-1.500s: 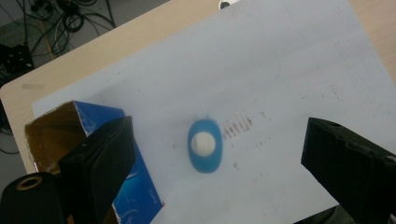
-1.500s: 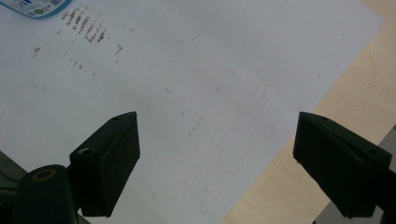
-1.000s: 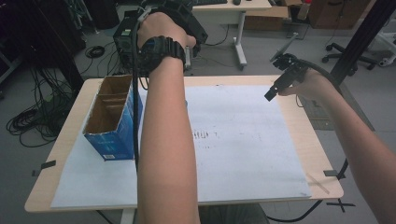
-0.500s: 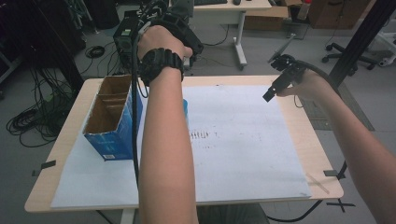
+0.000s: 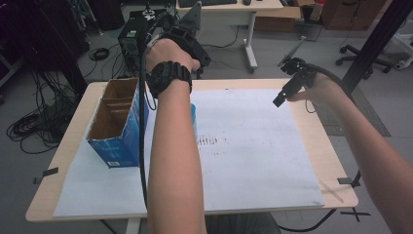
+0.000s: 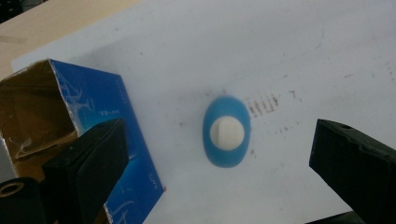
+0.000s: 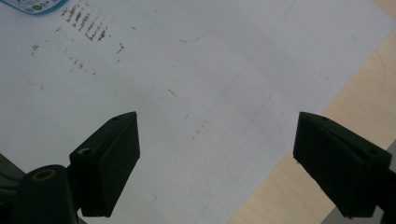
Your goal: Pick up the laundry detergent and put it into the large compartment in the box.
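A blue bottle with a white cap (image 6: pixel 226 132) stands upright on the white paper sheet (image 5: pixel 253 146); I see it from straight above. My left gripper (image 6: pixel 219 137) hangs over it, pointing down. Its jaws have just been opening and now stand wide on either side, with nothing gripped. From the high view, the left hand and gripper (image 5: pixel 187 46) sit above the table's far side, and the forearm hides most of the bottle (image 5: pixel 193 114). An open-topped blue carton (image 5: pixel 117 126) stands just left of the bottle. My right gripper (image 5: pixel 282 95) hovers open at the right, empty (image 7: pixel 217 140).
The wooden table (image 5: pixel 316 141) shows bare strips around the paper. Brown smudge marks (image 5: pixel 212 141) lie on the sheet near the bottle. The carton (image 6: pixel 107 140) has cardboard dividers inside. Desks, cables and a chair stand on the floor beyond the table.
The left hand has sunk lower over the table beside the carton. The right hand has kept its place.
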{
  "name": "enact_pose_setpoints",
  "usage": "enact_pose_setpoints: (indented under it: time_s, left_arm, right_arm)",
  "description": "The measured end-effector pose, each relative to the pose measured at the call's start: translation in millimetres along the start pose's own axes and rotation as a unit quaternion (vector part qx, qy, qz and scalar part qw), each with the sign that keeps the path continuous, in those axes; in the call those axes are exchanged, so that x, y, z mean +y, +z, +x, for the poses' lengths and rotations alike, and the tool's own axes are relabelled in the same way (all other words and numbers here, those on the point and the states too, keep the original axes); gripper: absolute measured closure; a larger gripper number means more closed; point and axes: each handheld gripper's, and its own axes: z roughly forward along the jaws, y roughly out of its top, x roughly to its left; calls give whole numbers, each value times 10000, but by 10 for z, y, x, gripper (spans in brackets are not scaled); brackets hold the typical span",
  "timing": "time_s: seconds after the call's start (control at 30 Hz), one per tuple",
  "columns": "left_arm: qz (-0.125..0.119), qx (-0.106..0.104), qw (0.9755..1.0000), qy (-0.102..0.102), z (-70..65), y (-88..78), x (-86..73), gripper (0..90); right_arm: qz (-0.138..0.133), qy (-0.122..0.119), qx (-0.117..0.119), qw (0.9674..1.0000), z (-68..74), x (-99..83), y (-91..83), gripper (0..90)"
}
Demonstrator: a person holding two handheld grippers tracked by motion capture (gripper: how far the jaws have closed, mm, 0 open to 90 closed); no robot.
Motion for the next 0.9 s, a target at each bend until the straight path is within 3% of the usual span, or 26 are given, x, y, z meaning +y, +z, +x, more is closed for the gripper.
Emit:
enact_pose_setpoints:
  time_s: [0.53,0.9]
  left_arm:
    - [118,-76,9999,-5,-4,225,-47,50]
    - [250,-4,9997,-48,-16,373,-77,52]
  right_arm:
    - [16,0,-7,10000,20,12,24,144]
    - [18,-32,-11,10000,40,22,41,143]
